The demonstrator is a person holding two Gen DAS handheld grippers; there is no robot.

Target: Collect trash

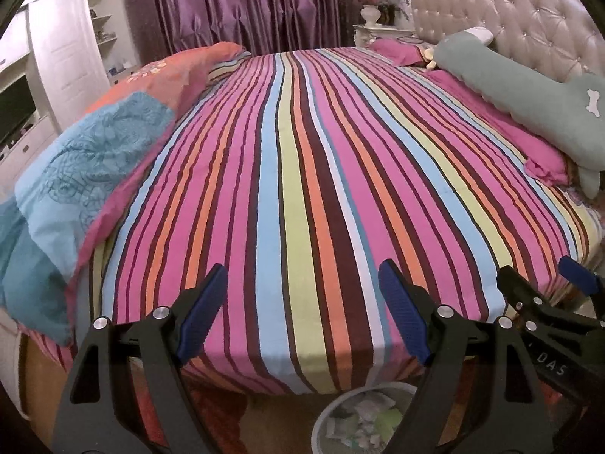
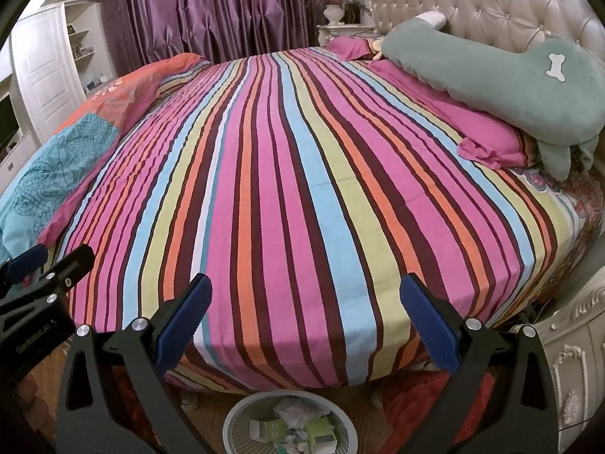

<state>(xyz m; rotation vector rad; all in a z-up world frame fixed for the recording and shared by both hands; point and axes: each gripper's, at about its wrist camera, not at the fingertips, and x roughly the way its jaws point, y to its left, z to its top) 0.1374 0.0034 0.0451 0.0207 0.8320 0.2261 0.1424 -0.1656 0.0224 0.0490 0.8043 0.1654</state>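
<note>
Both pairs of blue-padded fingers stand spread and hold nothing: the left gripper and right gripper hang over the near edge of a striped bedsheet, with the trash basket of crumpled paper and small cartons on the floor at 6 o'clock. Purple curtains fill 12 o'clock, a green bolster lies at 2 o'clock. Only the right view shows the carved white cabinet at 4 o'clock; the sheet's middle lies bare.

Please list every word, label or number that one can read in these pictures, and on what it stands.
"DAS": on the right claw, side of its body; rest cut off.
Small print on the left claw body: too blurred to read.
Bone shape on the green pillow: a sign, no words.
</note>
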